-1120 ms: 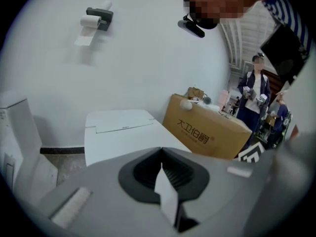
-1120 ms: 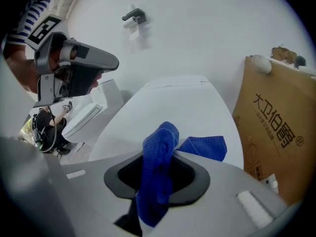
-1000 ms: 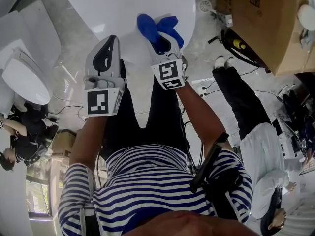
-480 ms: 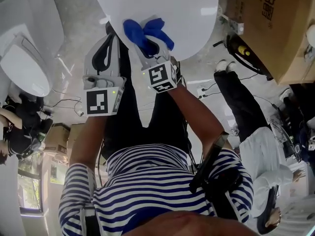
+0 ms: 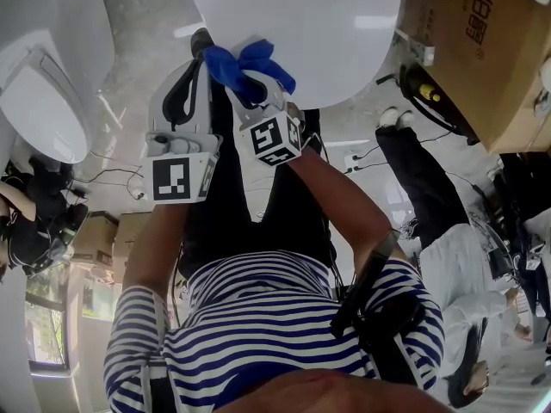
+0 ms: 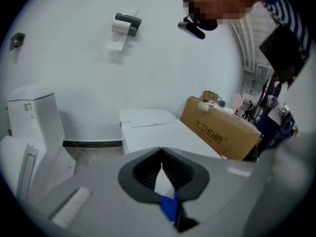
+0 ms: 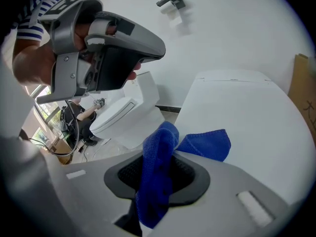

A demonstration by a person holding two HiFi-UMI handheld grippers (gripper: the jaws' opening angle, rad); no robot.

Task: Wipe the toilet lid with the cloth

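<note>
- The far part of the toilet lid is cut off by the top edge of the head view; only its rounded near end is shown.
- In the head view the tips of the right gripper are covered by the blue cloth, so its jaws can only be read in the right gripper view.
- In the left gripper view just a small blue sliver of the cloth is seen, low down behind the jaws.
- Both forearms are stretched forward from the striped shirt. The left gripper is held just beside the right one, and both are pointed at the lid's near rim.
- The left gripper's jaws are pressed together at the tips with nothing caught between them. A strip of white lid is seen through the narrow slit below.
- The right gripper's jaws are clamped on the cloth. A thick fold is pinched between the pads and hangs down, and a flap is spread past the tips, to the right, against the lid.
- The cloth is thus placed at the lid's near edge; how firmly it is pressed there cannot be told.
- A second toilet is seen well to the left and a cardboard box to the right.
</note>
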